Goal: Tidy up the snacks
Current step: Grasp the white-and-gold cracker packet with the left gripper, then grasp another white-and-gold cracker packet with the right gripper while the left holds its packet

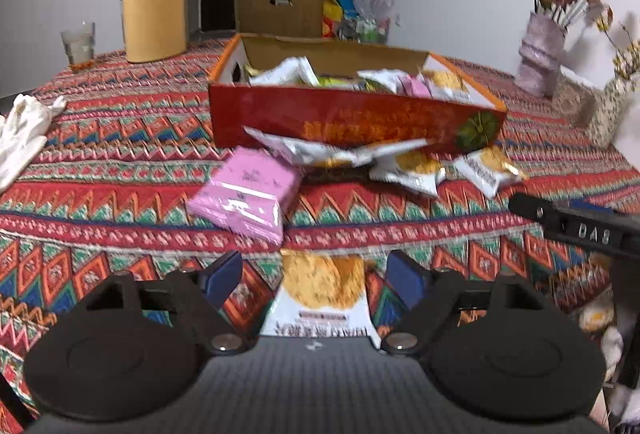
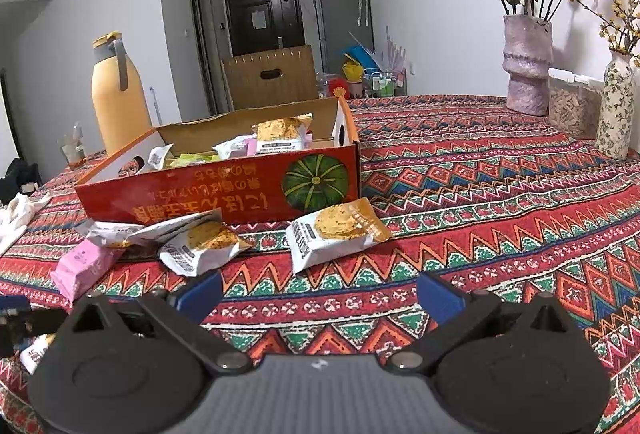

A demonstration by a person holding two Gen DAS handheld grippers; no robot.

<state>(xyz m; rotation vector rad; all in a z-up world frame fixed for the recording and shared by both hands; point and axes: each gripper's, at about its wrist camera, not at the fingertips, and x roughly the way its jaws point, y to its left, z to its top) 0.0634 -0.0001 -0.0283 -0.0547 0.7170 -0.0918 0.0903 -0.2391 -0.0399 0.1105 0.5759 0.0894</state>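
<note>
My left gripper stands wide, a white cracker packet lying on the patterned tablecloth between its blue pads, untouched. My right gripper gapes empty over bare cloth. Beyond, the red snack box sits part-filled, with loose packets strewn along its near side.

A box sits on the desk, snack packets lying near it, vases far right.
</note>
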